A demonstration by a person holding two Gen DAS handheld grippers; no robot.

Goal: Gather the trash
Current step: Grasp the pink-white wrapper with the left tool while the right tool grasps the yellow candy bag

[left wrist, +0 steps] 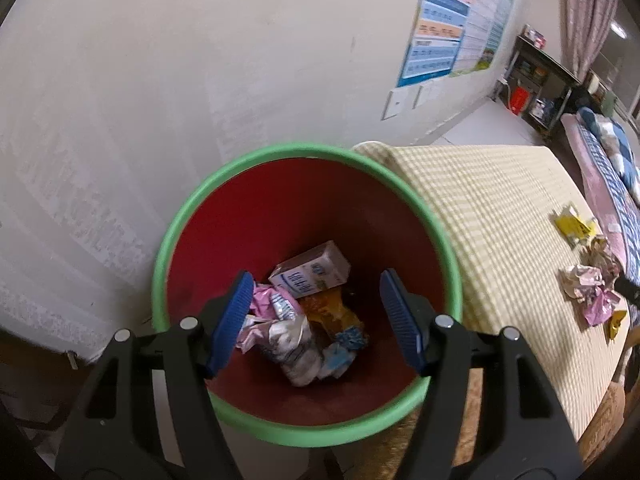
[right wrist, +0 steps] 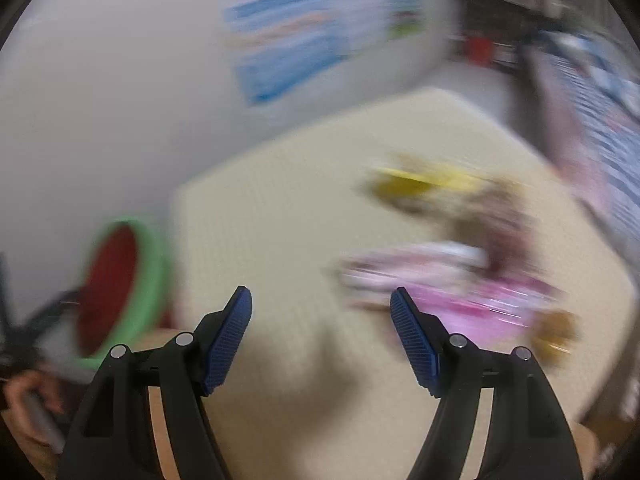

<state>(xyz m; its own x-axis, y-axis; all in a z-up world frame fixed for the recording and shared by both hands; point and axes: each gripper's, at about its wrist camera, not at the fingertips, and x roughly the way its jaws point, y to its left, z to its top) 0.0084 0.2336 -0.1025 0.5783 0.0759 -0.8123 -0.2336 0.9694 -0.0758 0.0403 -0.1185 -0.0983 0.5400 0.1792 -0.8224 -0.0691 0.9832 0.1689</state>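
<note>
A red bin with a green rim (left wrist: 224, 196) stands beside the table and holds a small carton (left wrist: 312, 274) and several crumpled wrappers (left wrist: 298, 340). My left gripper (left wrist: 318, 280) hangs open and empty right above the bin's mouth. More trash lies on the checked tablecloth (left wrist: 492, 216): a yellow wrapper (left wrist: 576, 226) and crumpled pink and white wrappers (left wrist: 592, 288). The right wrist view is blurred by motion. My right gripper (right wrist: 322, 296) is open and empty above the table, with the pink wrappers (right wrist: 464, 284) just to its right and the bin (right wrist: 156, 280) at the left.
A white wall with posters (left wrist: 452, 20) runs behind the bin. A dark shelf unit (left wrist: 536, 84) and a bed with patterned bedding (left wrist: 608, 160) stand at the far right. A hand (right wrist: 24, 400) shows at the lower left of the right wrist view.
</note>
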